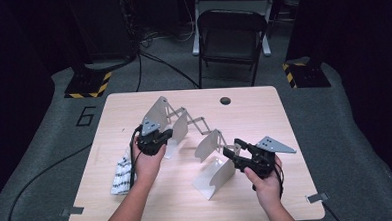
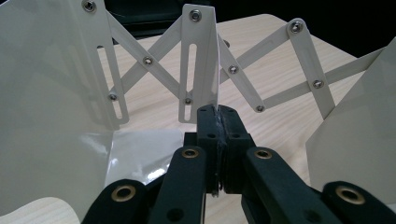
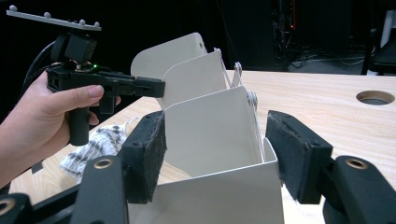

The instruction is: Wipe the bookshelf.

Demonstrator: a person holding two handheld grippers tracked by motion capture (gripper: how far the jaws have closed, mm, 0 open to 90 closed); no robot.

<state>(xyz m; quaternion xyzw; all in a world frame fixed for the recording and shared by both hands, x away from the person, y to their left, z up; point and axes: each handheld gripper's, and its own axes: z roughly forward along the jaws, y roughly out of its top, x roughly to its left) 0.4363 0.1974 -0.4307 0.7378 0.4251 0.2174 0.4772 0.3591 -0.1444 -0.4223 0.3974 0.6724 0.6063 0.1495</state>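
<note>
- Left gripper [image 1: 161, 137] jaws clamped on a middle panel [image 2: 200, 60] of the expanding rack [image 1: 195, 140].
- Right gripper [image 1: 231, 153] jaws wide, straddling the end panel [image 3: 212, 135], not gripping.
- Rack partly stretched across the table [image 1: 288, 196]; more pulling likely remained.

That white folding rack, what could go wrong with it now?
The left gripper pinches just the thin edge of one divider, so it may slip out. The right gripper stands open around the end divider, so that end could slide on the table. The rack might fold crooked.
</note>
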